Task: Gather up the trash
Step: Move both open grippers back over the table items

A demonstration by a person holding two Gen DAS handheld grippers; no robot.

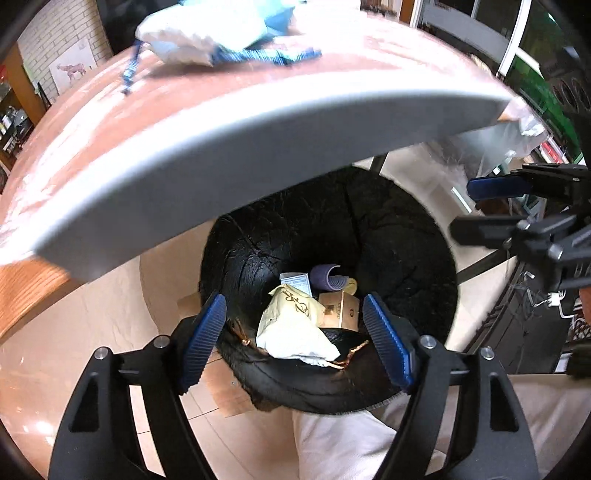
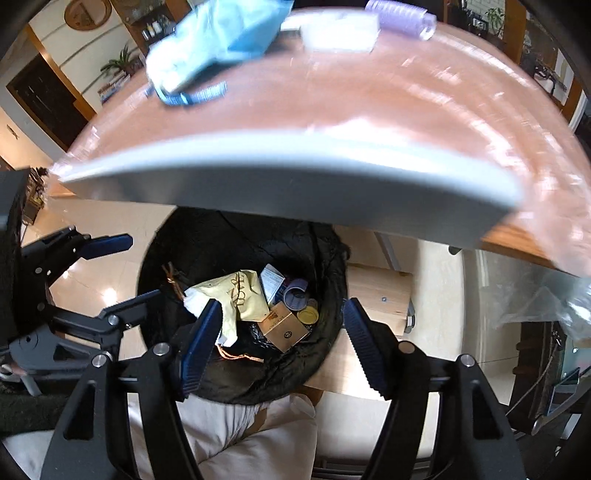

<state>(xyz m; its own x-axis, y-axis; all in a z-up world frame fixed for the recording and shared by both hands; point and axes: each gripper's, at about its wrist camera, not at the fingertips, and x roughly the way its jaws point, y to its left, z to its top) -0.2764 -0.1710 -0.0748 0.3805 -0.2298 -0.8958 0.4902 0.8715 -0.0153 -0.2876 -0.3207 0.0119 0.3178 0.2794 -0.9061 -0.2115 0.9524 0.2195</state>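
While both grippers hang spread and empty, the trash lies below in the bin.

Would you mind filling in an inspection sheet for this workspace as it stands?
Surface: brown table with a grey edge, overhanging the bin.
Job's things: black-lined bin on the floor, holding a cream paper bag, a gold box, a purple roll and a yellow lid.
Clutter: on the table, a light blue and white bag with a blue strap, a white block and a lilac hair roller.
Grippers: left claw and right claw both open and empty above the bin.
Cables: loose wires by dark furniture at the right of the left view.
Surroundings: glossy tiled floor, potted plant, dark door.
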